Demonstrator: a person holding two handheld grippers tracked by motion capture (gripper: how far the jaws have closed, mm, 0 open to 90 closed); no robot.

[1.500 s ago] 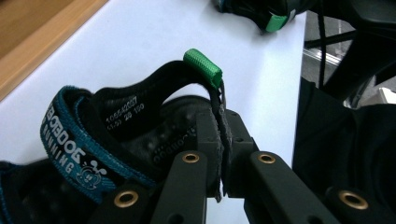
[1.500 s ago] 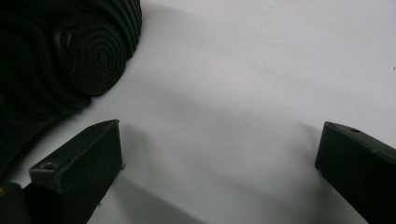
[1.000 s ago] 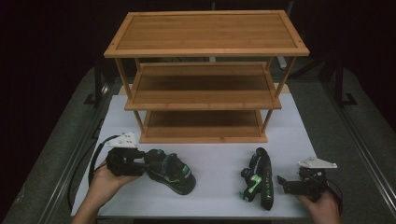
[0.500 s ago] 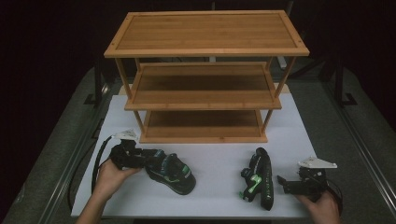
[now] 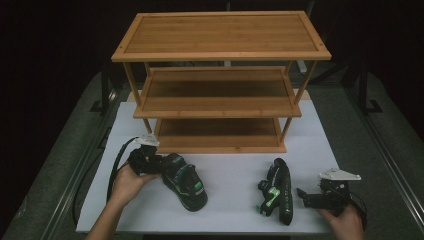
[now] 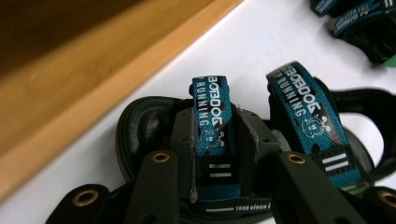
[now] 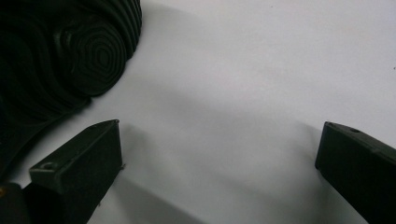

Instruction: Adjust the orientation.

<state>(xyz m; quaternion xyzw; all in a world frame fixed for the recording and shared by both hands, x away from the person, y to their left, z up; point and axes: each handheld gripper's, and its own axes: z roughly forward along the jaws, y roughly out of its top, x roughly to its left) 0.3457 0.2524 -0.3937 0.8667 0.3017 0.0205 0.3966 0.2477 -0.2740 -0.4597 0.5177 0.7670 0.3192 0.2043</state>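
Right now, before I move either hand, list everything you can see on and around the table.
Shelf rack: one, light wood, three tiers, back of the table.
Table: one, white top.
Left sandal: one, black with teal straps and green trim, upright, front left.
Right sandal: one, same colours, tipped on its side, front right.
Left tongs: black, jaws shut on the left sandal's rear teal strap.
Right tongs: black, jaws open over bare table beside the right sandal's sole.

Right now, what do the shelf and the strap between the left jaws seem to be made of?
The shelf looks like bamboo or light wood with a smooth satin finish: fine straight grain, warm tone. The strap held by the left hand-held gripper seems woven fabric webbing, matte teal with printed white letters.
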